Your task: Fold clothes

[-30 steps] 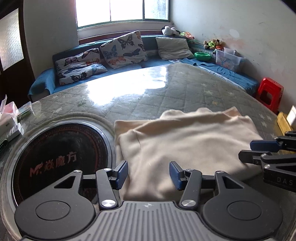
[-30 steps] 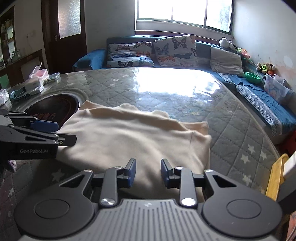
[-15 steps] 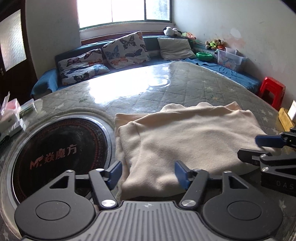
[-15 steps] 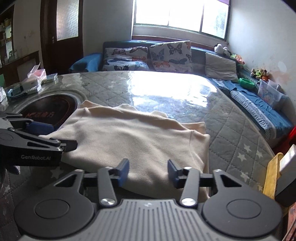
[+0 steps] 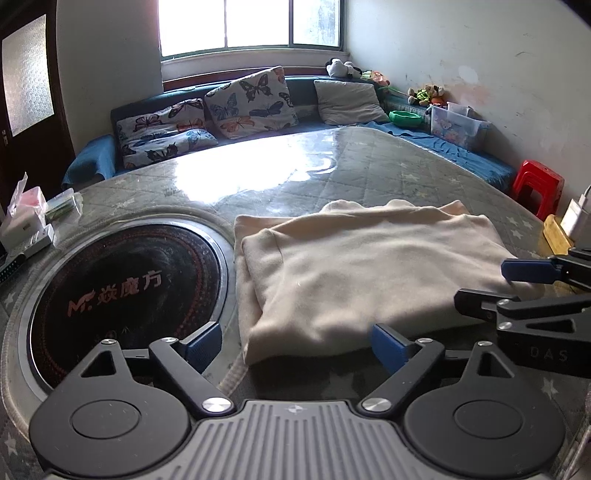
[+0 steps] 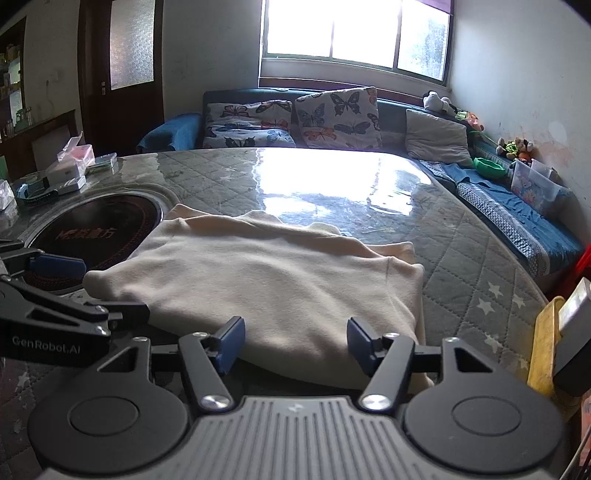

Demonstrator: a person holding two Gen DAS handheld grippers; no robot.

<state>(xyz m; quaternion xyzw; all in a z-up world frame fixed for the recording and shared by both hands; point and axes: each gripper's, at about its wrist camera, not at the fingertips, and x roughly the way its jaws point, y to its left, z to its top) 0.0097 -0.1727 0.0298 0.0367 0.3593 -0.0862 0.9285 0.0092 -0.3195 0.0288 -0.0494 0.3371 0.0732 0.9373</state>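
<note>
Both opening, empty: left gripper (image 5: 295, 341), right gripper (image 6: 295, 341) at cream sweater's (image 5: 369, 266) near edge. Best backed away slowly, without snagging fold.

Cream garment (image 5: 369, 266); grey star-quilted table cover (image 5: 369, 166); red stool (image 5: 537, 184).

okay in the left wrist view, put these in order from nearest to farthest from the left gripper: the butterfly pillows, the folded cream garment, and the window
1. Folded cream garment: on the table just ahead of the left gripper, whose jaws are opening with the garment's near edge in the gap but not pinched.
2. Butterfly pillows: on the blue sofa past the table's far edge.
3. Window: on the wall above the sofa.
</note>
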